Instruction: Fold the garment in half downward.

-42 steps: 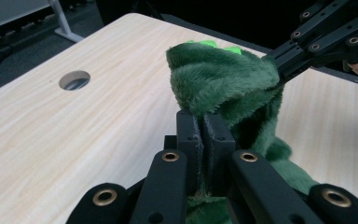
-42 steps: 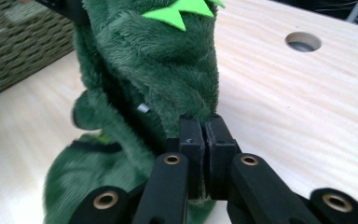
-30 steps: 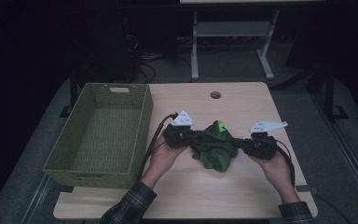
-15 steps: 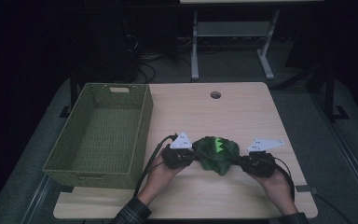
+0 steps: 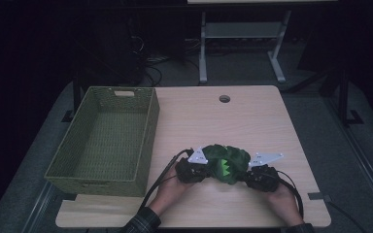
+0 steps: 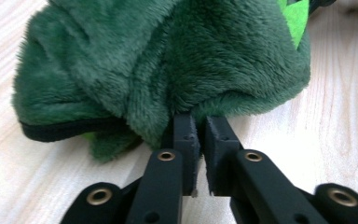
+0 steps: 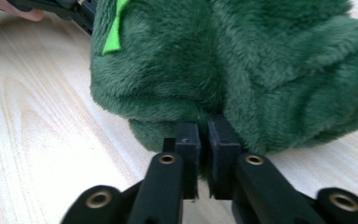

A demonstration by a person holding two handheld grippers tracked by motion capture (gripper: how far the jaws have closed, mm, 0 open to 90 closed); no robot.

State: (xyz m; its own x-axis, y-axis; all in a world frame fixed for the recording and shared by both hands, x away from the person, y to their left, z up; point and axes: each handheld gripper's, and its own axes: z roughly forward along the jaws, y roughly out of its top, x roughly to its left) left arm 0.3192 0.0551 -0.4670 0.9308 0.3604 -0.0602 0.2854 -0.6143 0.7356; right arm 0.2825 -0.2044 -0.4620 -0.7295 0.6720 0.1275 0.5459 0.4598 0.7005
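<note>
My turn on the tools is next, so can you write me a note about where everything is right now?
Left tool: jaws nearly shut, just been opening, green fleece pinched at their tips.
Right tool: the same on the fleece's other side.
The fleece lies bunched on the table, beside the empty basket.
Done: fleece set down.
Left: let go; probably basket it next.

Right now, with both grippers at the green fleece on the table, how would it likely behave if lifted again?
The green fleece lies bunched in soft folds, so it would probably sag and droop between the left gripper and the right gripper. Its plush pile looks grippy, unlikely to slip. It seems light for its bulk.
</note>
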